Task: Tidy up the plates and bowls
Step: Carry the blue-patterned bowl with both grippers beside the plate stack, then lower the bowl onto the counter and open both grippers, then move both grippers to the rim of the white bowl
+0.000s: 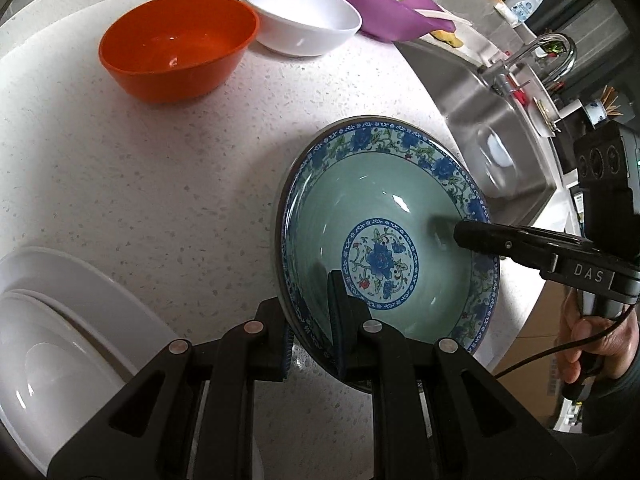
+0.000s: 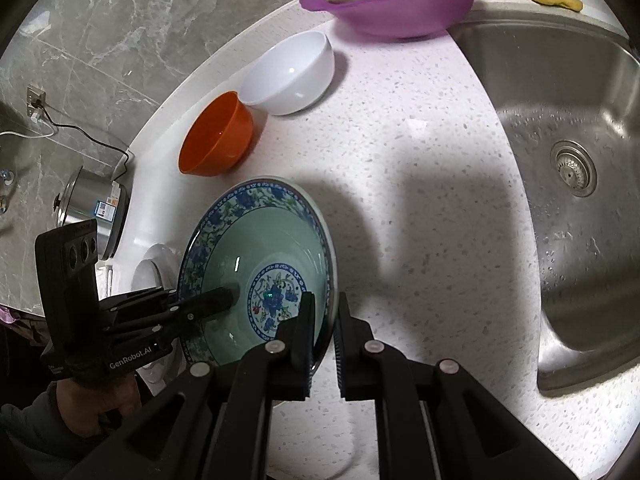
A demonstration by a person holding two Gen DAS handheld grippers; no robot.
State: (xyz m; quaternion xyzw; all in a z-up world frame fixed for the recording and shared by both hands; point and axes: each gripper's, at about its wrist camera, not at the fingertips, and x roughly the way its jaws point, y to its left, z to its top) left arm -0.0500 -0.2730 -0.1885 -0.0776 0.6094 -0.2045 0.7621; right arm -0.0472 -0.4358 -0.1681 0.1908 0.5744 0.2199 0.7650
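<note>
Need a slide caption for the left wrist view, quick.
Both grippers, left gripper and right gripper, clamp opposite rims of the blue floral bowl above the speckled counter.

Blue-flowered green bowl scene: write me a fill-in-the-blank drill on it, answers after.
1. Both the left gripper and the right gripper clamp the rim of the ____ bowl with the blue floral border.
2. Touching the round orange plastic bowl stands a plain ____ bowl.
3. The translucent purple basin sits beside the steel ____.

Answers: green; white; sink
</note>
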